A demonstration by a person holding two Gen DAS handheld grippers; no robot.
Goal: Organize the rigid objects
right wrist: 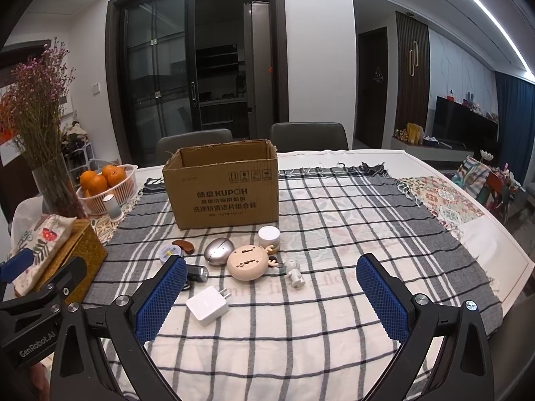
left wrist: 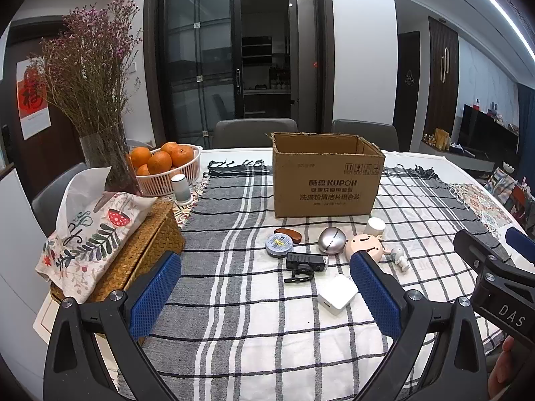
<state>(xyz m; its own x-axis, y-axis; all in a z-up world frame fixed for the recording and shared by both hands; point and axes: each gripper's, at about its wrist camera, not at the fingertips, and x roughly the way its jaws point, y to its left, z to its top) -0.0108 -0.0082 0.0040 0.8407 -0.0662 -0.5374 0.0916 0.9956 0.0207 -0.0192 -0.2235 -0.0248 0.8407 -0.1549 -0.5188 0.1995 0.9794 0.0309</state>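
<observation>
An open cardboard box (left wrist: 326,180) (right wrist: 222,188) stands on the checked cloth. In front of it lie small objects: a white charger (left wrist: 337,294) (right wrist: 208,304), a black device with strap (left wrist: 306,262), a round tin (left wrist: 279,245), a brown case (left wrist: 288,234), a silver egg-shaped shell (left wrist: 331,240) (right wrist: 219,250), a pink round toy (left wrist: 363,246) (right wrist: 248,262), a white jar (left wrist: 374,226) (right wrist: 269,238) and a small white figurine (left wrist: 399,257) (right wrist: 294,272). My left gripper (left wrist: 264,287) is open, above the cloth before the objects. My right gripper (right wrist: 272,295) is open, to their right.
A wicker tissue box (left wrist: 147,254) with a floral cover, a vase of dried flowers (left wrist: 107,163), a basket of oranges (left wrist: 167,167) and a small white cylinder (left wrist: 182,185) stand at the left. Chairs (left wrist: 254,132) sit behind the table. The table edge (right wrist: 508,240) curves at right.
</observation>
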